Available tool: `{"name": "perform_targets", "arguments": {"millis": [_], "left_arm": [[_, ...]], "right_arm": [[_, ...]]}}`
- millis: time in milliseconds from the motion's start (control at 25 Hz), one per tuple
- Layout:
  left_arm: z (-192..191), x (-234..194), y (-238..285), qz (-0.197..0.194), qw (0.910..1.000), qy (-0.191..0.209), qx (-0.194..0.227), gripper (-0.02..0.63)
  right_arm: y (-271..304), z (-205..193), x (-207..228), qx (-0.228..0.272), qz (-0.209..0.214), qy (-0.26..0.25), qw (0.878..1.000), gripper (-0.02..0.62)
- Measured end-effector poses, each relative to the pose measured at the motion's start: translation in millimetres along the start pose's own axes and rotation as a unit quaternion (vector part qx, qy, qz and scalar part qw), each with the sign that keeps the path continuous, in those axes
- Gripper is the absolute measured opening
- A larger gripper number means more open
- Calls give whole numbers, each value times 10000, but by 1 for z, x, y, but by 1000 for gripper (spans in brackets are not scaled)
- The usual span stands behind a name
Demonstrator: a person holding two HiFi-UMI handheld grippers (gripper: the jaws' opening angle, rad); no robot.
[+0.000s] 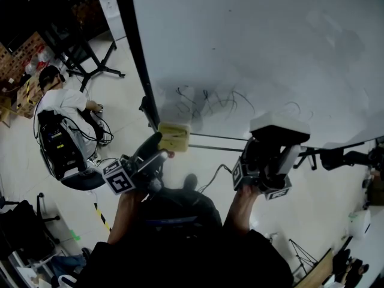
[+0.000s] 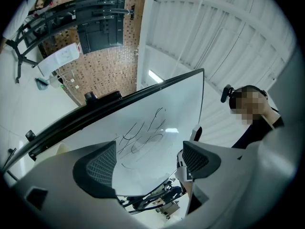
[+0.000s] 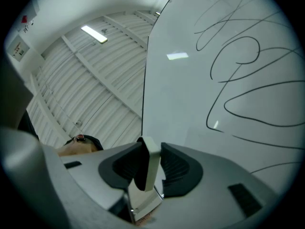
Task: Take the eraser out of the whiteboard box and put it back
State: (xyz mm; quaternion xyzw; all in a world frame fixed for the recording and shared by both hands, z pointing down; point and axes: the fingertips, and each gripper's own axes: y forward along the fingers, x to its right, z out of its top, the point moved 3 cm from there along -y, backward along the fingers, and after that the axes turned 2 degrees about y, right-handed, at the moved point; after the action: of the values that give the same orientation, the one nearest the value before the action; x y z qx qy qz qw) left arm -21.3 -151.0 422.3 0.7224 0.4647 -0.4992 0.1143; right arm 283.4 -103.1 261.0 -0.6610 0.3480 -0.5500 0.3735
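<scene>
My right gripper (image 1: 277,141) is shut on a white eraser (image 1: 279,126), held up just in front of the whiteboard (image 1: 252,35) below the black scribbles (image 1: 204,104). In the right gripper view the eraser (image 3: 148,175) stands edge-on between the two pads, my right gripper (image 3: 153,152) pointing up along the board, with scribbles (image 3: 238,80) to the right. My left gripper (image 1: 157,146) is open; a pale yellow box (image 1: 174,137) sits right at its tip by the board's lower edge. The left gripper (image 2: 148,162) has nothing between its jaws, only the board (image 2: 157,123) beyond.
The board's black frame (image 1: 135,47) runs down its left side. A person (image 1: 60,110) sits on the floor-level left among black equipment. A black stand (image 1: 90,62) is behind them. Cables and a clamp arm (image 1: 336,156) hang under the board at right.
</scene>
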Motion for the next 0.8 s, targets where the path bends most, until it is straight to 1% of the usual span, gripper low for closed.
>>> {"name": "perform_targets", "arguments": {"millis": [280,560,800], "left_arm": [[-2,-1,2,94,9998,155,-88,430],[-1,-1,3,81,9999,98,-52,430],[1,0,3,73,9999,125,-16,430]], "right_arm": [[-2,7,-1,133,138,88,9998,146],[-4,8,0,132,171,99,9997,146],[-3,2,4,25,135,84,9999,146]]}}
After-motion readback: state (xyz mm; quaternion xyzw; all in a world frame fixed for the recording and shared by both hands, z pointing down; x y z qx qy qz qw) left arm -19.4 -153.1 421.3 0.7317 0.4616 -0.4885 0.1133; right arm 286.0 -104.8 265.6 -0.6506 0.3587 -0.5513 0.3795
